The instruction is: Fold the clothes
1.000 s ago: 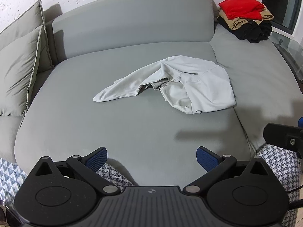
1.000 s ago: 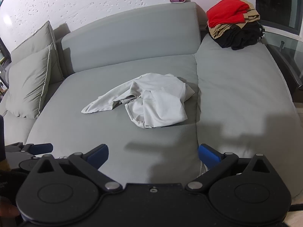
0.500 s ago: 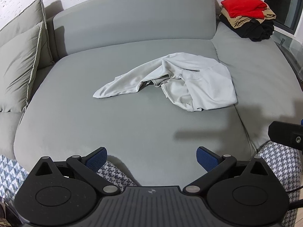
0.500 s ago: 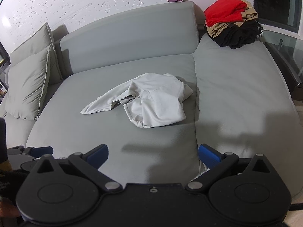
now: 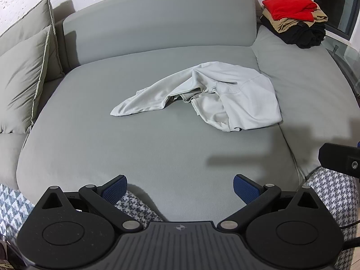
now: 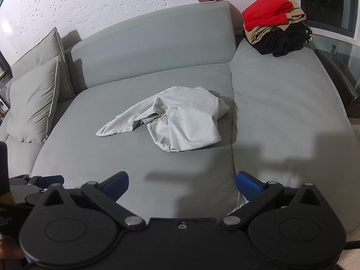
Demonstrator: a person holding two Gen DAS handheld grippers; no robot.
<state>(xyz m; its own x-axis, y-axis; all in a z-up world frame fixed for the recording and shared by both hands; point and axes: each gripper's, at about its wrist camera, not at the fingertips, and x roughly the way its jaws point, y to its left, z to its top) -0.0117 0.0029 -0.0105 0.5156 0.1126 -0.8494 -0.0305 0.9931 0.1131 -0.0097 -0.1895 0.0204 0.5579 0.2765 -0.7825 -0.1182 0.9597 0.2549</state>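
left wrist view shows the left tongs [image 5: 178, 185] spread apart and empty at the sofa's [image 5: 135, 148] near edge, well short of the crumpled pale garment [image 5: 216, 96] mid-seat. right tongs [image 6: 182, 183] are likewise apart, empty. folded clothes stack [image 6: 274, 24] sits far right; cushions [image 6: 33, 99] left; nothing lies between tongs and garment.

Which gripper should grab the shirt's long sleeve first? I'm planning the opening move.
Left, probably. The sleeve trails toward the left side of the shirt, nearer the left gripper. The right gripper faces the shirt's bunched body. Both jaws are open and empty.
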